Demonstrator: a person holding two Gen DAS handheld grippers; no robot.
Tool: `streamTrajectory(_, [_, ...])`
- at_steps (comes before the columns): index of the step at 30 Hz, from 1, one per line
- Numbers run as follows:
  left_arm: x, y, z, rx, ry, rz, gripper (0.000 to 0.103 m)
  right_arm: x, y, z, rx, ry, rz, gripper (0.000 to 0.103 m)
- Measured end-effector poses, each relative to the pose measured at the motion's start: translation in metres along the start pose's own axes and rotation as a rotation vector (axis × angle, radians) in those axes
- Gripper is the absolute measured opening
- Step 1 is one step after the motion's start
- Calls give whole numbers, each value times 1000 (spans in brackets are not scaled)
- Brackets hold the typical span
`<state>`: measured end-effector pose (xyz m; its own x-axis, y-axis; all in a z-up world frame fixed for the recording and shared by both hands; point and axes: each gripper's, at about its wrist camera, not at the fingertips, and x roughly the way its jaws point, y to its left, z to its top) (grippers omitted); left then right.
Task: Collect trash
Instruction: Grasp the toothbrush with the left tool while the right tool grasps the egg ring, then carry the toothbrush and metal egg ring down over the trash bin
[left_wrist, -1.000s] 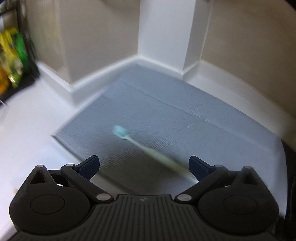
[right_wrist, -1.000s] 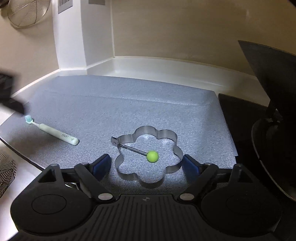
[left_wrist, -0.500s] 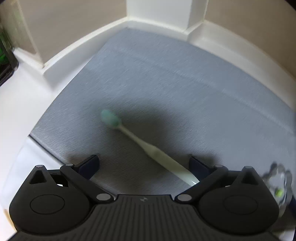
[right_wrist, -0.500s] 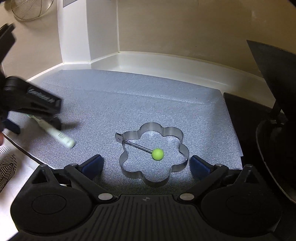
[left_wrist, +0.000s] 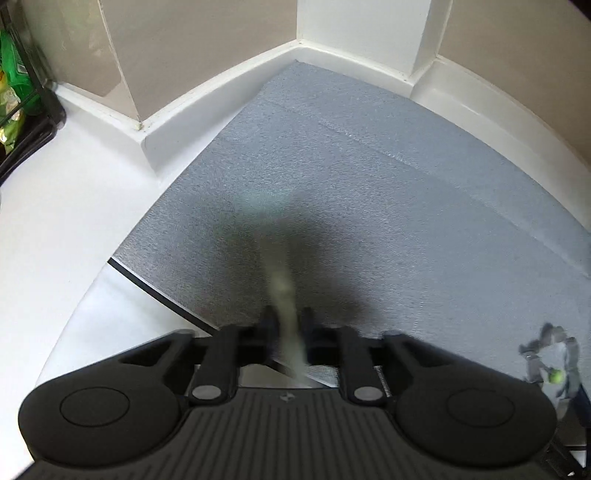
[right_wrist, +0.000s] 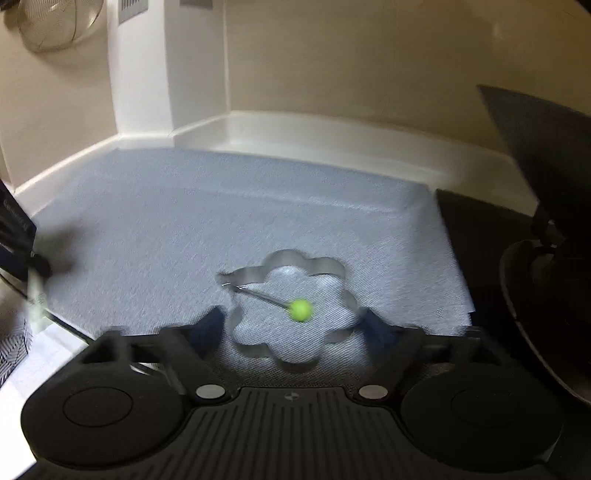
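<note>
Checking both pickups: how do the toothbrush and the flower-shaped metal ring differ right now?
The toothbrush is a pale, blurred stick pinched in the left gripper; the metal ring is a shiny flower outline lying flat between the right gripper's open fingers, not yet gripped. Both are over the grey mat.

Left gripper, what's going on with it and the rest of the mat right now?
The left gripper has just closed its jaws on the toothbrush, gripping its handle over the near edge of the grey mat; the brush is blurred. The right gripper has been narrowing its jaws, which are open either side of the flower-shaped metal ring, not gripping it. The ring lies flat on the mat.
</note>
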<state>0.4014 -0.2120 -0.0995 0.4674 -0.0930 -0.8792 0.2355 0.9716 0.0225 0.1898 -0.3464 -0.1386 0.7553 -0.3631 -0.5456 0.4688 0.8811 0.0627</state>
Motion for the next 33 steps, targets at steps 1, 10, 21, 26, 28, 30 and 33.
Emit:
streamTrajectory(1, [-2,2,1,2,-14,-1,12,-1,-1,-1,6,-5,13,76])
streamTrajectory(10, [-43,8,-26,44,-134,-22,12,-14,-7,-1,44,-100,43,76])
streamTrajectory(21, [-142,39,-138,128,-291,63,12,-29,-6,0,35,-205,111,76])
streamTrajectory(26, [-183,91,-207,82,-304,117,12,-41,-7,-3,25,-259,162,76])
streamTrajectory(28, [-194,110,-233,64,-311,146,12,-57,-6,-5,21,-264,154,76])
streamTrajectory(30, [-202,129,-259,44,-310,162,12,-81,-5,-9,25,-258,195,76])
streamTrajectory(33, [-209,153,-292,9,-295,163,12,-129,0,-22,4,-267,288,76])
